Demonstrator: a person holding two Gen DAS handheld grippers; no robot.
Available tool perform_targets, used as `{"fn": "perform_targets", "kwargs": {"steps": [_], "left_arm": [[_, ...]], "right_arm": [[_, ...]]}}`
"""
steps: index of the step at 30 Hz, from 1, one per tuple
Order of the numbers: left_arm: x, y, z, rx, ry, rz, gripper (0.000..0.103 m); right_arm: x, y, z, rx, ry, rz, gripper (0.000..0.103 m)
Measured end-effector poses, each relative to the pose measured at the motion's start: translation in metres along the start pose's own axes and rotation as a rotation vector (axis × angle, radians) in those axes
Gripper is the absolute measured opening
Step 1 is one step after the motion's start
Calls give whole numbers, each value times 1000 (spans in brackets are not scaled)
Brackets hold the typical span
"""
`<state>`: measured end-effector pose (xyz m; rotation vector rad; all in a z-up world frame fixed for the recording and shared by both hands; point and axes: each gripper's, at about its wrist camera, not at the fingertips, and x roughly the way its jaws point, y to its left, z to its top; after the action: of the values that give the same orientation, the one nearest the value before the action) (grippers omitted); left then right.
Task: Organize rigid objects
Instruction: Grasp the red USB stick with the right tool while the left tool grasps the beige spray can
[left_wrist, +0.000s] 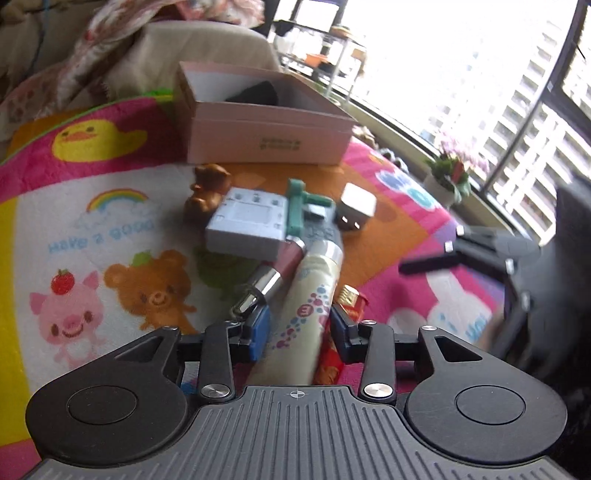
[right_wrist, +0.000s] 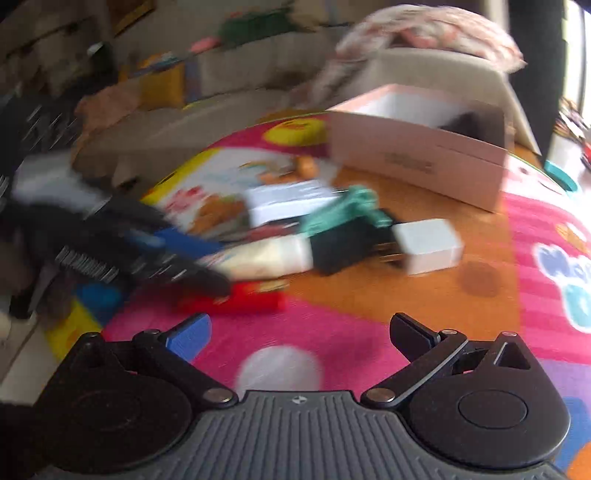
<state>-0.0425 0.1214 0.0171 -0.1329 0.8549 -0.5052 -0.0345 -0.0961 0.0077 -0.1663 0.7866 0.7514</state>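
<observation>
Here the left hand-held gripper (left_wrist: 299, 328) has its jaws partly apart astride a cream tube (left_wrist: 306, 295); the blue pads do not seem to press it, and the tube lies on the cartoon play mat (left_wrist: 110, 229) in a pile with a white charger (left_wrist: 245, 223), green clip (left_wrist: 297, 206), white plug (left_wrist: 356, 206), pink lip gloss (left_wrist: 273, 273), red packet (left_wrist: 338, 332) and brown bear figure (left_wrist: 207, 192). The right hand-held gripper (right_wrist: 299, 332) is wide open and holds nothing, over bare mat near the pile. An open pink box (left_wrist: 266, 133) sits at the mat's far edge, something dark inside.
</observation>
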Motion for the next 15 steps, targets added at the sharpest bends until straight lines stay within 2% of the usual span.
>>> {"fn": "perform_targets", "kwargs": {"steps": [3, 6, 9, 10, 12, 15], "left_arm": [[-7, 9, 1, -21, -16, 38, 42], [-14, 15, -3, -39, -16, 38, 42], [-19, 18, -7, -53, -20, 34, 41], [-20, 18, -9, -41, -16, 30, 41], [-20, 12, -11, -6, 2, 15, 41], [-13, -1, -10, 52, 27, 4, 41]], "right_arm": [[16, 30, 1, -93, 31, -5, 103], [30, 50, 8, -110, 28, -28, 102], [36, 62, 13, -135, 11, -58, 90], [35, 63, 13, -141, 8, -50, 81], [28, 56, 11, -152, 7, -54, 82], [18, 35, 5, -153, -10, -140, 82]]}}
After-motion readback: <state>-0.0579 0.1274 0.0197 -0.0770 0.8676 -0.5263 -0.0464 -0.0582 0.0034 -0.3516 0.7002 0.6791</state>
